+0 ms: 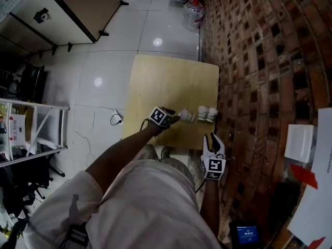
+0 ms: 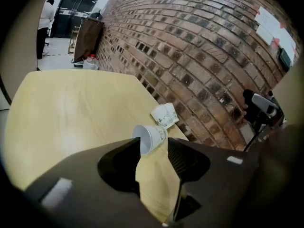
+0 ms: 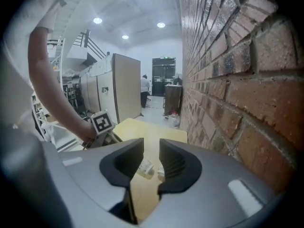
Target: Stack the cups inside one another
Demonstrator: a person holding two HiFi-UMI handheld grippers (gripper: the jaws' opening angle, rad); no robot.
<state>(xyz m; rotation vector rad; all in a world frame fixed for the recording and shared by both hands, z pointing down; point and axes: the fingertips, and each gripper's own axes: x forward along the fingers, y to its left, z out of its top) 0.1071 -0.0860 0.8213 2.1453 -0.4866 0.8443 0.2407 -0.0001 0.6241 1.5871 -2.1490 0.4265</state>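
1. A person is standing over a pale wooden bench (image 1: 155,82) that is sitting right against a brick wall (image 1: 259,61).
2. The left gripper (image 1: 174,118) is angling down over the bench. Its jaws are standing apart and clamping nothing.
3. A white patterned cup (image 2: 150,137) is lying on its side on the bench at the tips of those jaws. Its mouth is facing left in the left gripper view. I cannot tell whether either jaw is touching it.
4. Two more cups (image 1: 203,113) are sitting close together just beyond it, near the wall-side edge of the bench.
5. The right gripper (image 1: 213,139) is hovering at the bench's near corner by the wall. Its jaws are parted and empty, and it is pointing towards the cups.
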